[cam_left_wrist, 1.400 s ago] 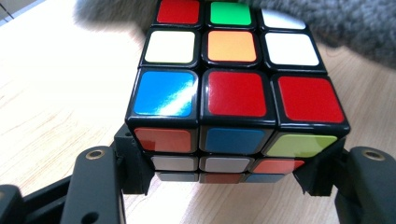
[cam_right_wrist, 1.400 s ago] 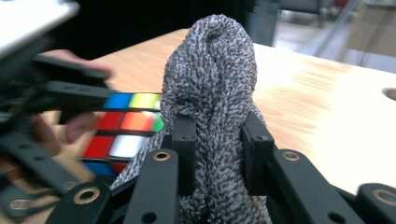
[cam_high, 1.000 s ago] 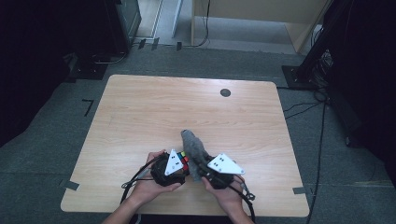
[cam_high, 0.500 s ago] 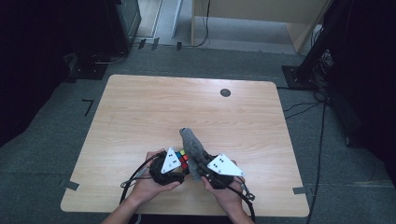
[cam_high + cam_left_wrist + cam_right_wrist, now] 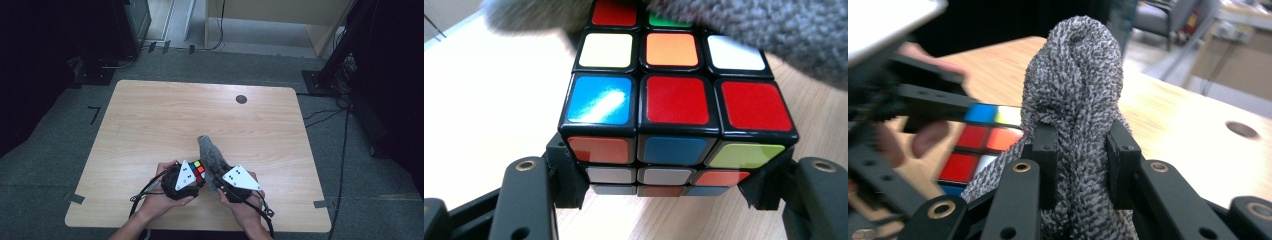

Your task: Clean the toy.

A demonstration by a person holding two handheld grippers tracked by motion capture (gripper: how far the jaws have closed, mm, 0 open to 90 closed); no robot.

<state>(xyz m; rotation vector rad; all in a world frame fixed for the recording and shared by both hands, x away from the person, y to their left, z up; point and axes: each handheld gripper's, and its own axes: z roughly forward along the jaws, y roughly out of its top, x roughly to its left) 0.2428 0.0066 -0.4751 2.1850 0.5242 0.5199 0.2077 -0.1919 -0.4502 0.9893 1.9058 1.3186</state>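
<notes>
- A puzzle cube (image 5: 674, 115) is clamped in the left claw (image 5: 186, 176) at the table's (image 5: 150, 125) near edge.
- A grey knitted cloth (image 5: 1078, 115) is pinched upright in the right claw (image 5: 226, 180), touching the cube.
- Wiping seems in hand; next, the cloth would likely be drawn across the cube's faces.

We hold our left gripper (image 5: 196, 172) and right gripper (image 5: 216, 176) side by side, nearly touching. Both sets of jaws are clamped tight on what they carry.
</notes>
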